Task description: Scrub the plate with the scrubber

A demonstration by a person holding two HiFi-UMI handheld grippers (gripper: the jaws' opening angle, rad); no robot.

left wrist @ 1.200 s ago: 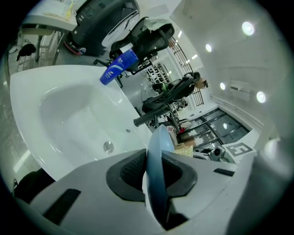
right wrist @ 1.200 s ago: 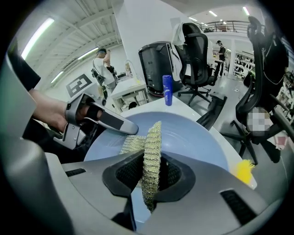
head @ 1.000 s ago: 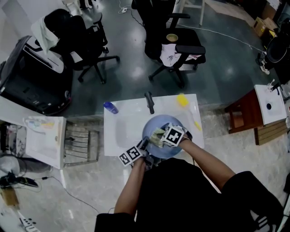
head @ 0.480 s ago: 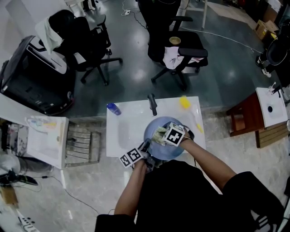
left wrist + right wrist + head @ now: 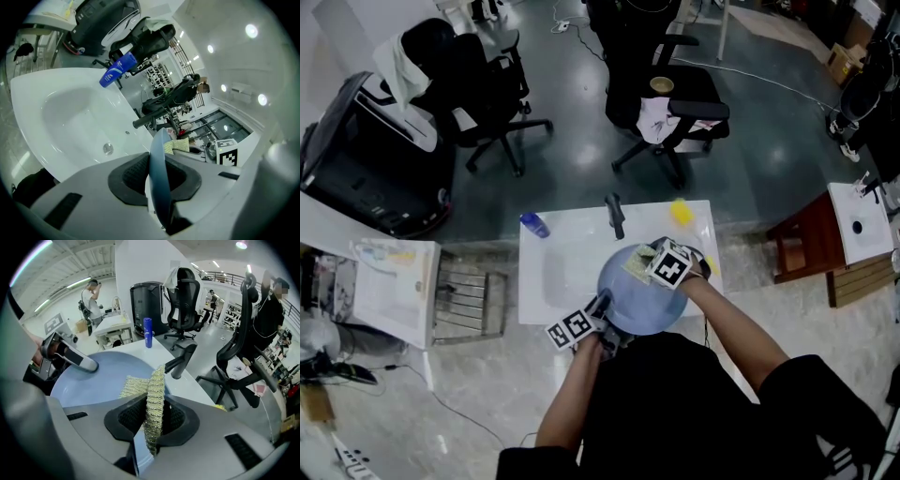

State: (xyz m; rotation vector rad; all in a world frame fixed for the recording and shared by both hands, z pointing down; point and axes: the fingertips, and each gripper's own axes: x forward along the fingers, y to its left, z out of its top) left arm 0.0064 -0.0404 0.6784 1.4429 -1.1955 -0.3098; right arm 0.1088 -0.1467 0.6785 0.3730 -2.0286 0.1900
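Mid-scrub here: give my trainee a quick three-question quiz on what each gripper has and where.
1. True or false: the left gripper grips the plate by its rim.
2. What is clamped in the right gripper? A a fork; B the scrubber; C nothing.
3. Fill in: in the head view, the plate is held over the white ___.
Key: 1 true; 2 B; 3 sink.
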